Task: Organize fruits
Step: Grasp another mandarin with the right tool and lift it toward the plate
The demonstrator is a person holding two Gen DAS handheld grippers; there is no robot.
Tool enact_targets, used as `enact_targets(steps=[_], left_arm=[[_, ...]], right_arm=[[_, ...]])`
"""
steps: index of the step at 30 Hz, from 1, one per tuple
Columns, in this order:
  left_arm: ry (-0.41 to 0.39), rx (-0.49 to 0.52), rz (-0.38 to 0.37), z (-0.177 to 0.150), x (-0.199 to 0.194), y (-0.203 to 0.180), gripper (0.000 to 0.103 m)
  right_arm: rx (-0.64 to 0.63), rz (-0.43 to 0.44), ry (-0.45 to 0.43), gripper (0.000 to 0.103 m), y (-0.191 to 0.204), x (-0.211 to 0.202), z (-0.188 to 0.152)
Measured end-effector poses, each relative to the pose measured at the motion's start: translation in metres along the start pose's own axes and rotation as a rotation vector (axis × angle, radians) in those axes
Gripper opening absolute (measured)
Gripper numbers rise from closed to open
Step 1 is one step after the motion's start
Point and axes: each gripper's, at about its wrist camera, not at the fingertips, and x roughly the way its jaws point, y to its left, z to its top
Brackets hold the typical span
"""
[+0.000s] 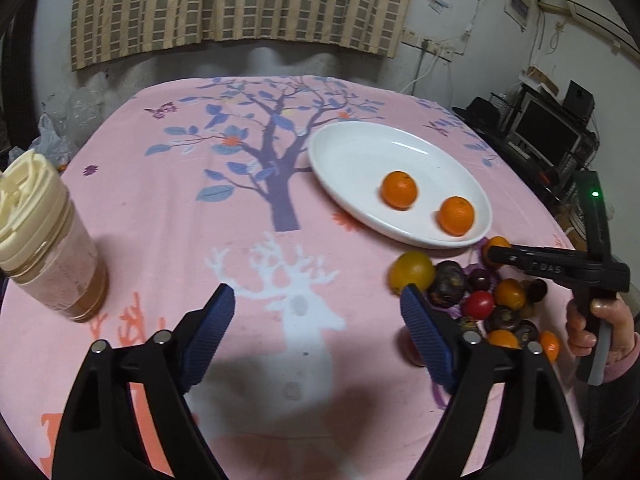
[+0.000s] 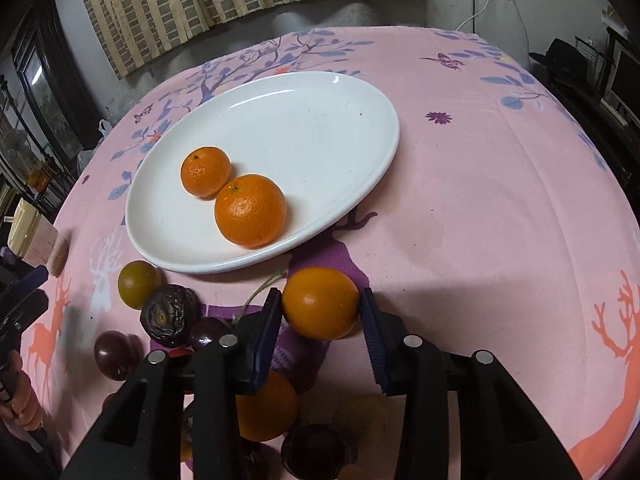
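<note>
A white oval plate (image 1: 360,132) (image 2: 320,128) holds two oranges (image 1: 399,190) (image 2: 251,210). Just in front of the plate lies a pile of mixed fruit (image 1: 480,300): orange, yellow, red and dark purple pieces. My right gripper (image 2: 320,300) is shut on a small orange (image 2: 320,320) at the plate-side edge of that pile, a pad on each side. In the left wrist view the right gripper (image 1: 496,252) reaches in from the right. My left gripper (image 1: 318,294) hangs open over bare tablecloth to the left of the pile, with nothing between its fingers.
A pink patterned tablecloth (image 1: 200,208) covers the table. A jar with a cream lid (image 1: 44,248) stands at the left edge. A person's hand (image 1: 592,320) grips the right gripper's handle. Dark shelving with screens (image 1: 552,136) stands beyond the table's right side.
</note>
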Motion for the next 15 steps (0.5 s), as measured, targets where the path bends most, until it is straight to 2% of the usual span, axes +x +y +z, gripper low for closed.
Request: enact_targets(steps=[3,6,9,12,15], left_arm=[[0.018,-0.014,-0.006,0.001,0.003,0.009,0.07],[0.079,-0.036,-0.14,-0.004,0.014,0.0,0.068],[0.137,0.012,-0.229,-0.012,0.026,-0.027,0.061],[0.175,0.055,-0.248,-0.019,0.034,-0.046,0.054],[0.2,0.056,-0.267,-0.023,0.04,-0.056,0.054]], right_arm=[[0.034,0.033,-0.062,0.04,-0.004,-0.022,0.004],[0.032,0.062,-0.125,0.04,-0.001,-0.044,0.006],[0.012,0.083,-0.154,0.04,0.006,-0.057,0.006],[-0.006,0.097,-0.162,0.04,0.011,-0.062,0.005],[-0.018,0.102,-0.165,0.04,0.015,-0.063,0.005]])
